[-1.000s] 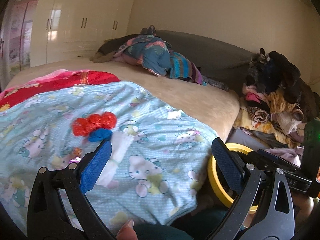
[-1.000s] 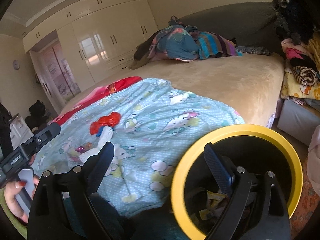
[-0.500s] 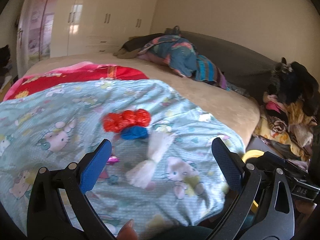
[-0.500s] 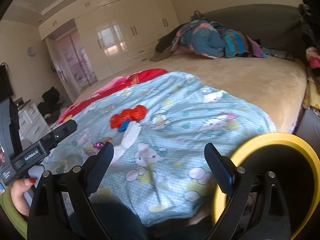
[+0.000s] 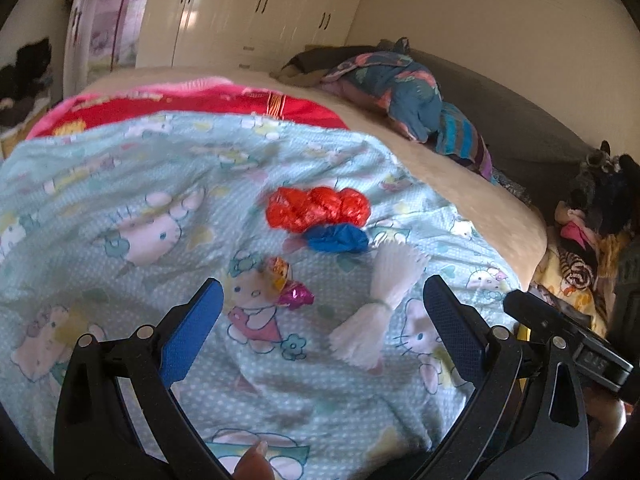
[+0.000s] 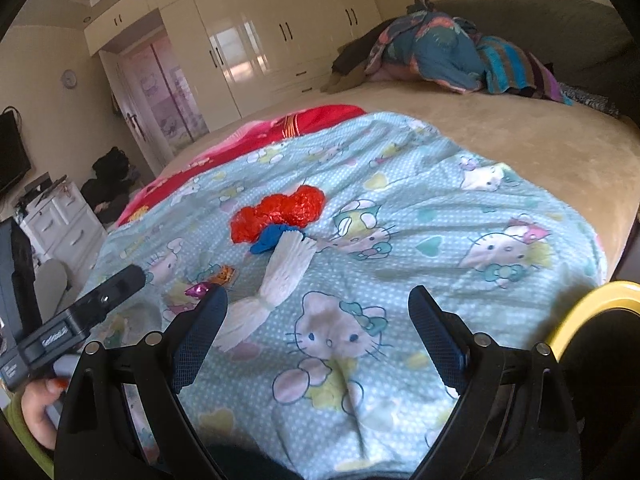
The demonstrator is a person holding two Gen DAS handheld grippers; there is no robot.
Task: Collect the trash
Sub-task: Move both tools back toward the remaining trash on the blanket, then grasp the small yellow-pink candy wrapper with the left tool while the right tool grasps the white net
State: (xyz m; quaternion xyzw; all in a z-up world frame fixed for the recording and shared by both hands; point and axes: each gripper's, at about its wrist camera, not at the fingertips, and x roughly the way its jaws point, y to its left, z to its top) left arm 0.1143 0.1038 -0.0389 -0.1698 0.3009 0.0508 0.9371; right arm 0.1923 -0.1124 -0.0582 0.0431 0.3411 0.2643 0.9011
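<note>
Ahead of my two grippers, left (image 5: 322, 312) and right (image 6: 316, 320), both spread apart and empty, trash lies unobstructed on a cartoon-cat blanket (image 5: 132, 184): red wrapper (image 5: 316, 208), blue wrapper (image 5: 338, 238), white tissue twist (image 5: 380, 296), pink candy foil (image 5: 294, 296). Yellow bin rim (image 6: 588, 312) stands right.

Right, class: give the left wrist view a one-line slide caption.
Open left gripper above wrappers and a white wad on the quilt.
</note>
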